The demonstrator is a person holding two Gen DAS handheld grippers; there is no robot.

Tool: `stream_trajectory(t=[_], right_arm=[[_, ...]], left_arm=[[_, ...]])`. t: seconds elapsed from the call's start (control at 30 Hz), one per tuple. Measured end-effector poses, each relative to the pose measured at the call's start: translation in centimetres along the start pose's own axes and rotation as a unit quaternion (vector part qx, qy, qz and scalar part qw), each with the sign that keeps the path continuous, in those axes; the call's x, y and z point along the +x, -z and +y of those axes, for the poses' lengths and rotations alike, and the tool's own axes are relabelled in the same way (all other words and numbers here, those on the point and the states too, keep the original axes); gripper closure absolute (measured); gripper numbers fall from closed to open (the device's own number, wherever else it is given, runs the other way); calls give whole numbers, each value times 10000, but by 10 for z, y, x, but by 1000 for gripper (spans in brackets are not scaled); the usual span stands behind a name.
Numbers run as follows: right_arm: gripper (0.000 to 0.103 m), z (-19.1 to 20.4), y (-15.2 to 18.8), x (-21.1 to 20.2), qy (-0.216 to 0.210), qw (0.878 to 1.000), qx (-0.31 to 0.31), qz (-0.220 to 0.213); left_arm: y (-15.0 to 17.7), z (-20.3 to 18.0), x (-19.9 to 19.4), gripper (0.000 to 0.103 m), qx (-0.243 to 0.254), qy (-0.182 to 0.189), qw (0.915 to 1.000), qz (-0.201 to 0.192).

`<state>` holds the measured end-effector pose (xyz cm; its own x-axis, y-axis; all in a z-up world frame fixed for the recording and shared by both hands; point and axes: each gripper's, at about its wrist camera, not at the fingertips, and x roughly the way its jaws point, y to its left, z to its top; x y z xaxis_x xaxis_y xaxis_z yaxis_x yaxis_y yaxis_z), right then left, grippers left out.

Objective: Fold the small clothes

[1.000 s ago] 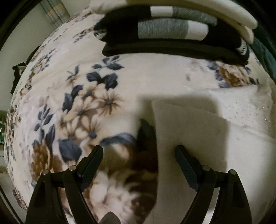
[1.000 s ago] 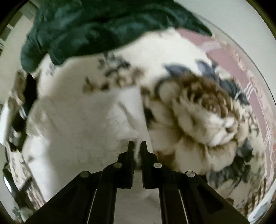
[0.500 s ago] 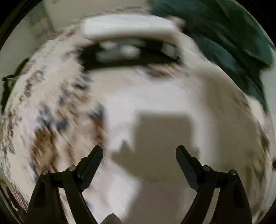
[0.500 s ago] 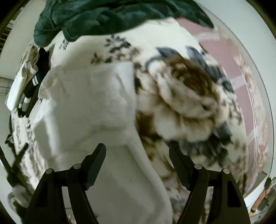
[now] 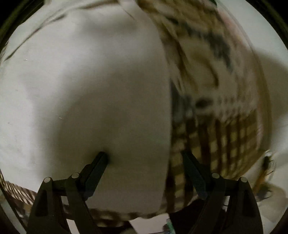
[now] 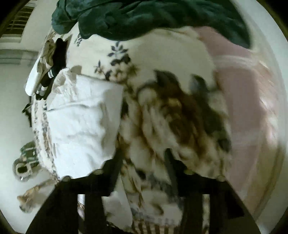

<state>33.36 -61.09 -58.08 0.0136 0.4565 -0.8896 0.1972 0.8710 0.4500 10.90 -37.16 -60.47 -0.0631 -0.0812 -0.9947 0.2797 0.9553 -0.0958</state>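
One white garment [image 6: 81,118] lay folded at centre left of the right wrist view, on the floral blanket [image 6: 162,117]. One stack of folded clothes [image 6: 52,68] sat upper left, one dark green cloth [image 6: 153,16] along the top. Two claws, left claw [image 5: 145,162] and right claw [image 6: 144,162], were spread, gripping nothing.

White garment [image 6: 81,124] – matt crinkled cloth. Floral blanket [image 6: 171,117] – fuzzy plush fleece. Green fabric [image 6: 153,16] – soft, velvety. Gripper fingers [image 5: 95,172] – matt black plastic.
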Motion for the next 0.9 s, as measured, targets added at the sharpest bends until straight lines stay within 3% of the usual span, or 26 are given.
stream_trajectory(t=[0.07,0.1,0.13,0.17,0.23,0.27,0.3,0.33,0.37,0.47,0.57,0.7,0.9], right_arm=[[50,2,-21,21,-217,9997,14,135],[50,4,-34,33,-360,9992,32,159],[50,6,-47,49,-582,9979,90,254],[50,6,-56,62,-697,9968,195,329],[50,6,-70,86,-796,9950,459,390],[50,4,-73,93,-845,9937,620,399],[55,4,-74,96,-897,9922,800,321],[70,8,-74,95,-902,9927,785,172],[95,11,-74,92,-800,9939,750,101],[95,31,-70,73,-659,9959,619,-79],[96,58,-68,51,-582,9971,433,-218],[96,112,-71,22,-632,9973,73,-369],[97,252,-70,20,-527,9945,-759,-487]], left_arm=[[1,-12,13,17,86,-435,9990,-112],[0,-13,14,17,29,-459,9988,-172],[0,-11,12,27,-112,-442,9985,-306],[0,-9,7,37,-230,-406,9978,-468],[1,-5,-5,87,-331,-435,9960,-701],[3,-1,-13,94,-390,-459,9948,-825],[5,1,-18,95,-441,-386,9943,-885],[7,8,-25,97,-532,-300,9936,-953],[8,15,-32,97,-603,-241,9928,-1008],[20,51,-69,97,-1024,101,9866,-1268],[36,83,-100,97,-1353,169,9798,-1466],[58,155,-132,97,-2008,244,9661,-1605],[86,243,-158,97,-2808,356,9407,-1869]])
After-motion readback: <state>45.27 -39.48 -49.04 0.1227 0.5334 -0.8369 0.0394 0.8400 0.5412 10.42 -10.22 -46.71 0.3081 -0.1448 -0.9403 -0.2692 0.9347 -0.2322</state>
